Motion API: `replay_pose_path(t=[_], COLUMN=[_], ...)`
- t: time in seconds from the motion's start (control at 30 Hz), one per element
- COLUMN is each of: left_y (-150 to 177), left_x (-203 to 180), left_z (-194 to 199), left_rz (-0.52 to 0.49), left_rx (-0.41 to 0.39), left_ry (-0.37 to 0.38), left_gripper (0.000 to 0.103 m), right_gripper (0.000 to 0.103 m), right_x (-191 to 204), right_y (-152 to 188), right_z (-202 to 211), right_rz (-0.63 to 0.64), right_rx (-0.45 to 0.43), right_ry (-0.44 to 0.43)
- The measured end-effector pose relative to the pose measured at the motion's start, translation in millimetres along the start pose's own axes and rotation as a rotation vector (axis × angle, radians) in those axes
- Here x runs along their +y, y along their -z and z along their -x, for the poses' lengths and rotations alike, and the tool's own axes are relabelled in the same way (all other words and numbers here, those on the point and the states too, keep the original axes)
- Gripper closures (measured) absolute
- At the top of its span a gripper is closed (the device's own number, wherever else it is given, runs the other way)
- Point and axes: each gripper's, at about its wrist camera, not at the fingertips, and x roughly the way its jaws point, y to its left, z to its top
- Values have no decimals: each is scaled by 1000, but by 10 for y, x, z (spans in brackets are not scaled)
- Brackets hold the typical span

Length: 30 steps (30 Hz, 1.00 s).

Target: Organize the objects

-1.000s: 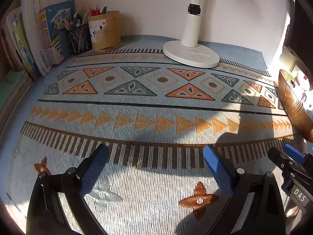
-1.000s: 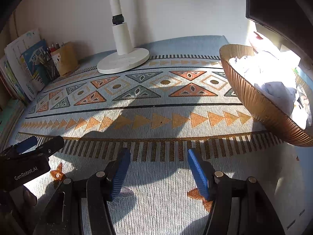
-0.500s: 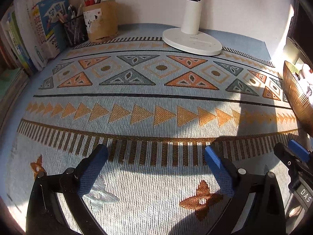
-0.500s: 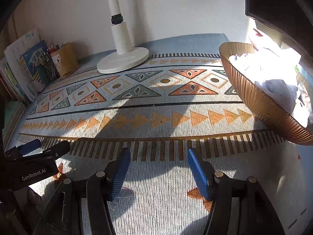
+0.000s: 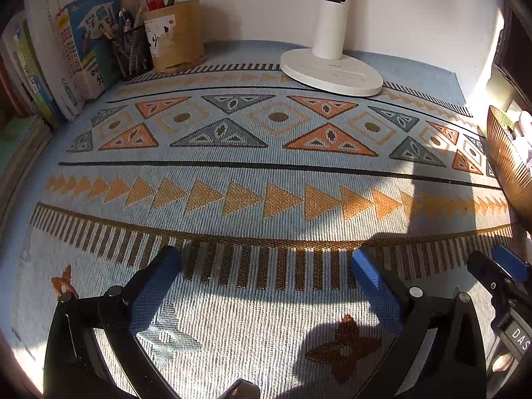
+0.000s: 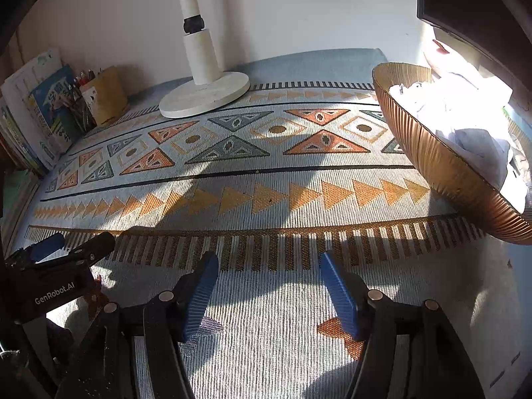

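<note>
Since the earlier frame the left gripper [image 5: 266,272] had crept toward the lamp base [image 5: 331,73], its jaws opening over bare woven cloth [image 5: 266,173]. The ribbed amber bowl [image 6: 429,153], round and holding crumpled white items [image 6: 465,133], sat at the right edge. The right gripper [image 6: 269,282] was opening too, grasping nothing. A cylindrical wooden pen holder [image 5: 174,31] stood upright beside a black mesh cup [image 5: 131,53].

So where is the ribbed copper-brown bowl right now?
The ribbed copper-brown bowl sits at the right edge of the patterned cloth, right of the white lamp base; the left wrist view shows only its rim.
</note>
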Motion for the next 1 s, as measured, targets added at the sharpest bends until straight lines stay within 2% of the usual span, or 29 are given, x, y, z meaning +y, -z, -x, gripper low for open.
replay_pose_path(t=[0.03, 0.07, 0.17, 0.4, 1.0], left_y=[5, 8, 31, 47, 46], left_x=[0, 4, 4, 10, 1], left_z=[1, 4, 17, 29, 21], left_rz=[-5, -7, -13, -12, -11], left_rx=[-2, -3, -13, -12, -12], left_ry=[2, 4, 6, 13, 13], left_gripper=[0, 0, 0, 0, 0], right_gripper=[32, 16, 1, 0, 0], right_x=[27, 47, 6, -46, -42], right_y=[-6, -12, -31, -5, -7], right_z=[-12, -43, -110, -130, -122], right_rz=[12, 21, 16, 9, 8], right_rx=[11, 30, 73, 21, 21], right_ry=[24, 56, 84, 89, 89])
